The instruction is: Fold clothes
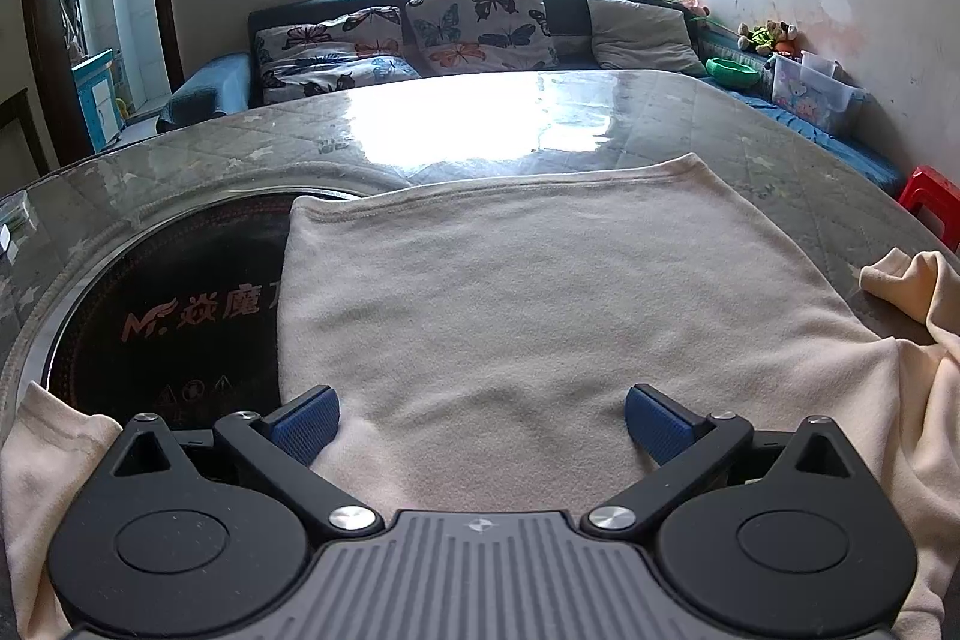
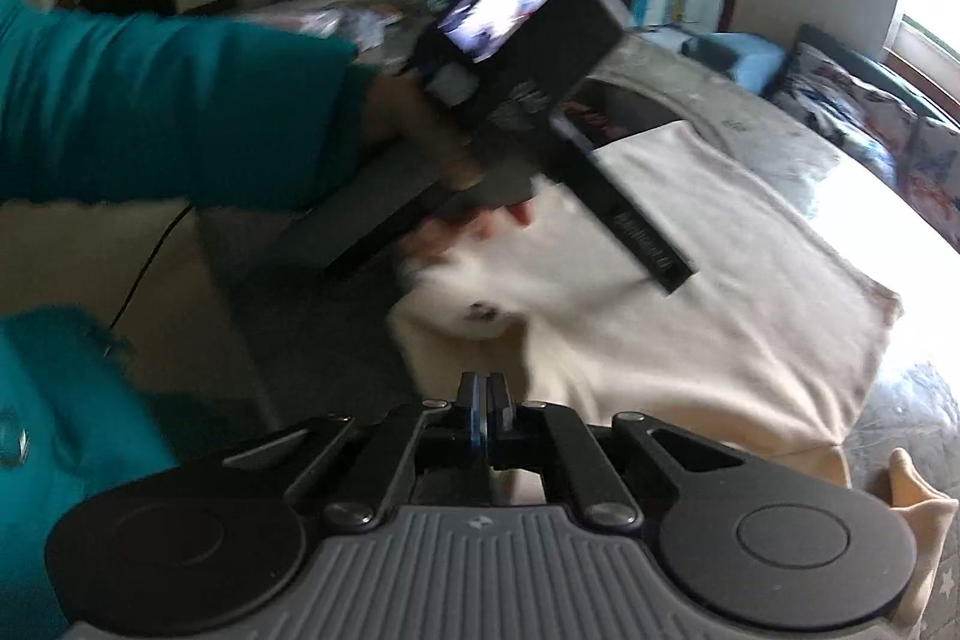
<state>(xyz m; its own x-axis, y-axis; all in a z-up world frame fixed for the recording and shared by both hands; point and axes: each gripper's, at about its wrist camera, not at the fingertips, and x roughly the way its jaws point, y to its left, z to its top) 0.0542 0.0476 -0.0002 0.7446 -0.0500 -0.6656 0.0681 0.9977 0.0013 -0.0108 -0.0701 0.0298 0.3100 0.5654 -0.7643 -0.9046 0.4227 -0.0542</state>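
My left hand-held gripper (image 1: 482, 424) hovers wide open, empty, over the cream fleece garment (image 1: 540, 292) on the glass-topped counter (image 1: 468, 118); right hand-held gripper (image 2: 482, 400) pinched closed, contents unclear.

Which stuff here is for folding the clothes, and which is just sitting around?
For the job: cream garment, left gripper, right gripper.

Just lying about: butterfly pillows, stuffed toys, red stool, green bowl.
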